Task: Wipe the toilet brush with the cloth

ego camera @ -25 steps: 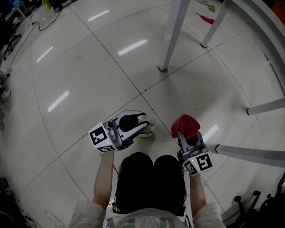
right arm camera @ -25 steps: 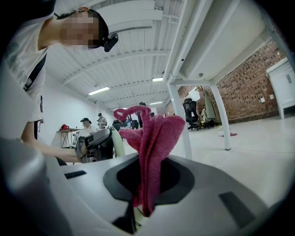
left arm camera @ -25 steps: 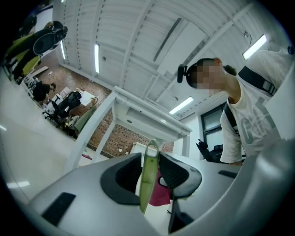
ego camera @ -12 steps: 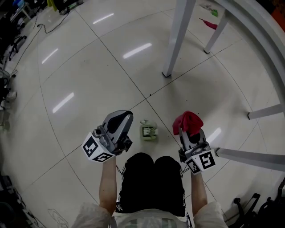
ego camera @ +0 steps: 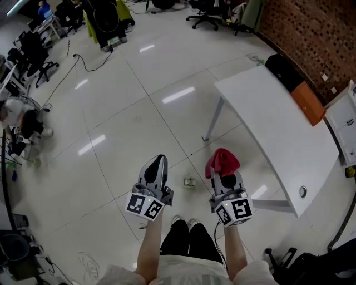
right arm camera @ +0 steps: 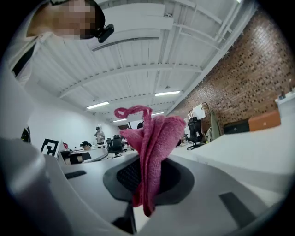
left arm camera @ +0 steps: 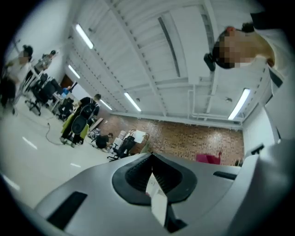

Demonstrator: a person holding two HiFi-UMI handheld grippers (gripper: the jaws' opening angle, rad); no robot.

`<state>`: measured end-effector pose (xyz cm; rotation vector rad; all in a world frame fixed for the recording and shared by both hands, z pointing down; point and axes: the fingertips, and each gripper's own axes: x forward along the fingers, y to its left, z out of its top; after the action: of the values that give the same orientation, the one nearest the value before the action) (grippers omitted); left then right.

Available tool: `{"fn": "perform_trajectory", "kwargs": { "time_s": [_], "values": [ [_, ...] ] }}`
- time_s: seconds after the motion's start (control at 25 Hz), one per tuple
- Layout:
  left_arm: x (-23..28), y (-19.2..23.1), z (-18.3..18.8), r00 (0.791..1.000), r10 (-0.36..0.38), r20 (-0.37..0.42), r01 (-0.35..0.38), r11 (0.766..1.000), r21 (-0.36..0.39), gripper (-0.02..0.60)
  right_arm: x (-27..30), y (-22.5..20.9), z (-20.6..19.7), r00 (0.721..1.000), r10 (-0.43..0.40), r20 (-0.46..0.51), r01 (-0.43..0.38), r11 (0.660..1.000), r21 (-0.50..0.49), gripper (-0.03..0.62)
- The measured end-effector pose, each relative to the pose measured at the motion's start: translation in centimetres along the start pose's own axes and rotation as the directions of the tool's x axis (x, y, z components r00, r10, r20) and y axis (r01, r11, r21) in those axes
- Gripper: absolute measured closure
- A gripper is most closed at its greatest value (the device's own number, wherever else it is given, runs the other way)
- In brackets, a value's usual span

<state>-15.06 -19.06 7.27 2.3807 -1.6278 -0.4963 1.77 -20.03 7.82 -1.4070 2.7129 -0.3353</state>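
Note:
The toilet brush [ego camera: 189,181] is a small green-and-white object lying on the tiled floor, far below and between my two raised grippers. My left gripper [ego camera: 156,162] is held level and shut with no task object in it. In the left gripper view its jaws [left arm camera: 152,178] meet, with only a thin white strip at the seam. My right gripper [ego camera: 223,175] is shut on the red cloth [ego camera: 222,161]. In the right gripper view the cloth [right arm camera: 150,138] stands up in folds out of the closed jaws [right arm camera: 146,179].
A white table [ego camera: 278,131] stands to the right, with a black-and-orange item [ego camera: 295,89] at its far edge. Office chairs [ego camera: 207,12] and desks line the far side, and a cable [ego camera: 83,60] runs over the floor. The person's feet [ego camera: 183,222] are right below the grippers.
The left gripper let go of the brush, which stays on the floor, and its jaws closed. Both grippers and the head view rose high above the floor; the cloth stays in the right gripper.

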Motion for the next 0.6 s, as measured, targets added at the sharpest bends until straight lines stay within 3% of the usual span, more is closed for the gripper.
{"fn": "perform_trajectory", "kwargs": {
  "time_s": [0.08, 0.16, 0.28, 0.44, 0.6],
  "values": [
    [-0.4, -3.3, 6.0, 0.997, 0.027, -0.076, -0.020, 0.996, 0.093, 0.577, -2.1, 2.9, 7.6, 0.999, -0.046, -0.019, 0.046, 0.999, 0.000, 0.563],
    [-1.1, -5.5, 9.1, 0.993, 0.028, -0.116, -0.014, 0.993, 0.120, 0.577, -3.8, 4.8, 11.3, 0.998, -0.062, -0.031, 0.063, 0.998, 0.027, 0.563],
    [-3.4, -7.0, 9.9, 0.991, -0.002, -0.135, 0.013, 0.997, 0.075, 0.578, -6.3, 6.7, 10.8, 0.996, -0.071, -0.059, 0.075, 0.995, 0.068, 0.563],
    [-7.7, -8.3, 8.6, 0.982, -0.059, -0.180, 0.071, 0.996, 0.059, 0.577, -10.1, 9.8, 8.6, 0.992, -0.065, -0.105, 0.068, 0.997, 0.029, 0.563],
    [-10.9, -9.9, 9.4, 0.989, -0.064, -0.133, 0.069, 0.997, 0.033, 0.577, -13.4, 11.9, 8.2, 0.994, -0.049, -0.093, 0.054, 0.997, 0.051, 0.563]
  ]
}}
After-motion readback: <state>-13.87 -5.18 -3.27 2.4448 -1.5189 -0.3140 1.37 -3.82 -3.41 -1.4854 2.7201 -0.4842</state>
